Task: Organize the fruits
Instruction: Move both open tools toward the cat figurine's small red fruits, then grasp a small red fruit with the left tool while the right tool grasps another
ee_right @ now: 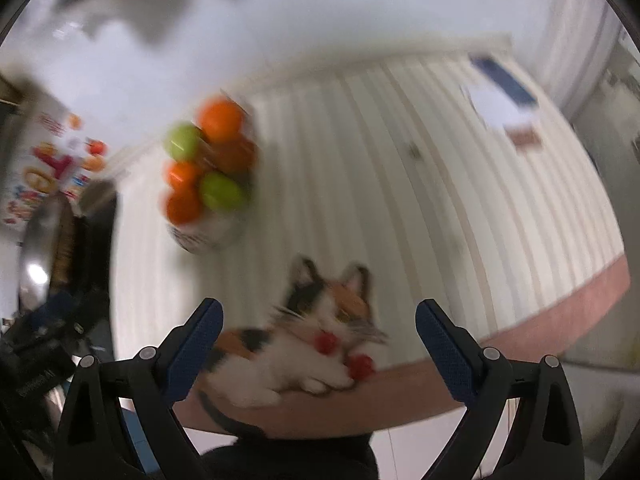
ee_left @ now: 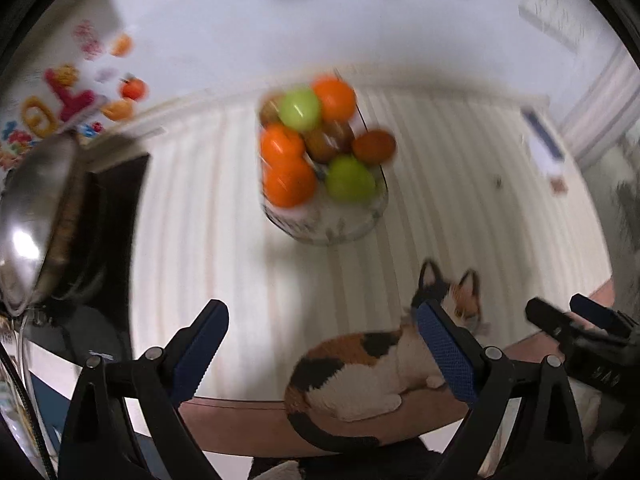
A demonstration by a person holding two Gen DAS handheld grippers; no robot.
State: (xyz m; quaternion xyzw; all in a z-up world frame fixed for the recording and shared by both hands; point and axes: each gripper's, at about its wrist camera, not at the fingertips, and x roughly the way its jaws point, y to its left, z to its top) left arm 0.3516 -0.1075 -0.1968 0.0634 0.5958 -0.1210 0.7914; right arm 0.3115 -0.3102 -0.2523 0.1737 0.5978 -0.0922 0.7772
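A glass bowl (ee_left: 360, 220) stands on a cream striped tablecloth (ee_left: 224, 208), heaped with oranges (ee_left: 288, 180), green apples (ee_left: 348, 178) and brownish fruits (ee_left: 374, 146). It also shows in the right wrist view (ee_right: 208, 236), blurred. My left gripper (ee_left: 322, 328) is open and empty, well short of the bowl. My right gripper (ee_right: 318, 328) is open and empty, near the table's front edge; it shows at the right of the left wrist view (ee_left: 576, 320).
A calico cat (ee_left: 360, 368) lies on the table's front edge between me and the bowl, also in the right wrist view (ee_right: 312, 344) with red bits at its paws. A steel pot (ee_left: 36, 216) stands at left. Papers (ee_right: 500, 96) lie far right.
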